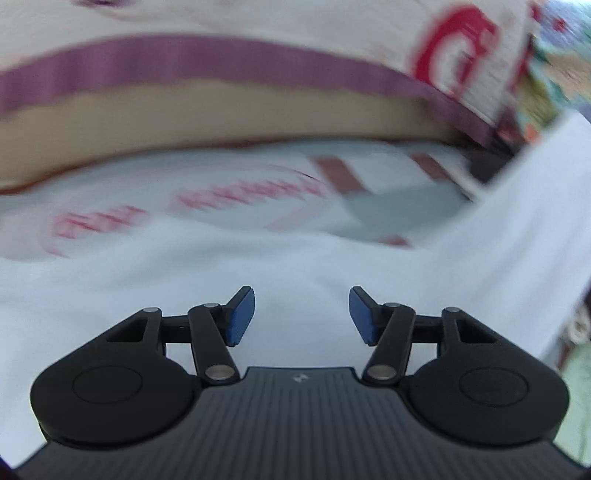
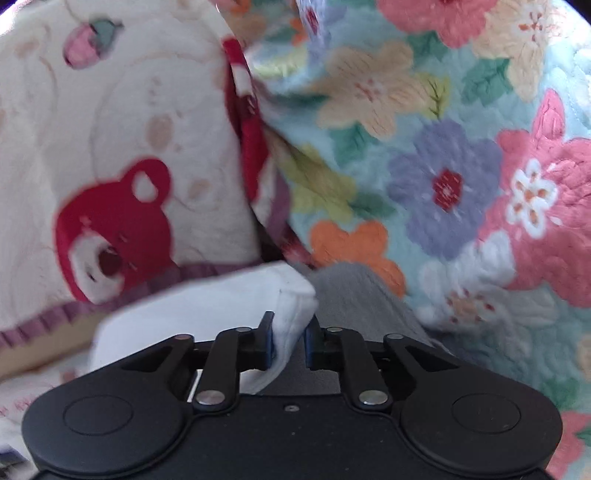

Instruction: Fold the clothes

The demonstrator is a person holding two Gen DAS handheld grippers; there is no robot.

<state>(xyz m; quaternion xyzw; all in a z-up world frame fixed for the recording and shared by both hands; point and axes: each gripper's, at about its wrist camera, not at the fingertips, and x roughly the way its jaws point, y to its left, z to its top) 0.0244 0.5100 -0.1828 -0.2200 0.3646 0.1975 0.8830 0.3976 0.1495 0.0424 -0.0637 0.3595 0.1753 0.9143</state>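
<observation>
The left gripper (image 1: 302,315) hovers with jaws apart over the white T-shirt (image 1: 258,266), which lies spread below a bear-print blanket (image 1: 258,22). The right gripper (image 2: 290,341) pinches the shirt's hemmed edge; that shallow hold could slip, spoiling the fold.

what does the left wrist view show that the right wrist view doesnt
Only the left wrist view shows the left claw, open above the white garment, and the blurred red print on its front. Only the right wrist view shows the right claw shut on a folded edge of that garment, the floral quilt and a grey cloth. Both show the white garment and the cream bear blanket with its purple border.
</observation>
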